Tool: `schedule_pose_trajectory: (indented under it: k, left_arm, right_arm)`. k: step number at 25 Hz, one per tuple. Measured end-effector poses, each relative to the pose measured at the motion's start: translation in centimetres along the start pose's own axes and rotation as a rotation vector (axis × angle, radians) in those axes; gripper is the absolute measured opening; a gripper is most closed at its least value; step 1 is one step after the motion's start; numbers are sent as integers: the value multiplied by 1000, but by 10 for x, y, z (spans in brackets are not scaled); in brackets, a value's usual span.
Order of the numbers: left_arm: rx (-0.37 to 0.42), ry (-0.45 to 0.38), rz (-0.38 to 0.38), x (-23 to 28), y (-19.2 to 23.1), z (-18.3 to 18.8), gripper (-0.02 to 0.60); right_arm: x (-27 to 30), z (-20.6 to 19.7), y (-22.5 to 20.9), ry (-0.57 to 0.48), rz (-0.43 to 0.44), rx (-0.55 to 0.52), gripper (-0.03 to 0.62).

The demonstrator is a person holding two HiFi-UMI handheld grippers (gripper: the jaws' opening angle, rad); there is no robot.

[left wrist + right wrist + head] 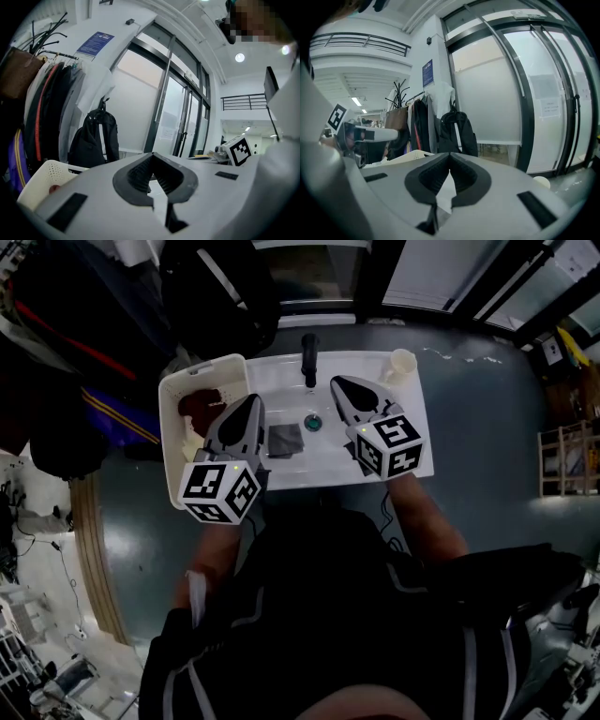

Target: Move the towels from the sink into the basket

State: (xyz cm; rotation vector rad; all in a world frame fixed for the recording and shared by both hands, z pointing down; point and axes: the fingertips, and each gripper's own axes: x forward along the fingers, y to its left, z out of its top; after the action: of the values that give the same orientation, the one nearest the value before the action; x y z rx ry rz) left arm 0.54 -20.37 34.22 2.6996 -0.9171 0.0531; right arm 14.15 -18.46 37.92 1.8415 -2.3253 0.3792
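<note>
Centrally, I see one dark grey towel [285, 439] lying in the white sink [277, 381], just left of the drain [312, 423]. The white basket [171, 432] at the sink's left holds one dark red towel [199, 407]. My left gripper [251, 404] and right gripper [339, 385] hover above, both with jaws pressed together and empty. One cup [401, 364] stands at the sink's upper right.

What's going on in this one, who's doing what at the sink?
A person holds the left hand-held gripper and the right hand-held gripper above a white sink. Both are shut with nothing in them. A grey towel lies in the sink beside the drain. The white basket at the sink's left already holds a dark red towel, so the grey one is not yet moved.
</note>
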Motion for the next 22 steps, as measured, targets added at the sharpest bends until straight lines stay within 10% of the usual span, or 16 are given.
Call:
schedule_pose_trajectory:
  k: [22]
  left_arm:
    - [-45,114,294,-53,31,-60,3]
  right_arm:
    - [88,-140,41,339,357,-135,140]
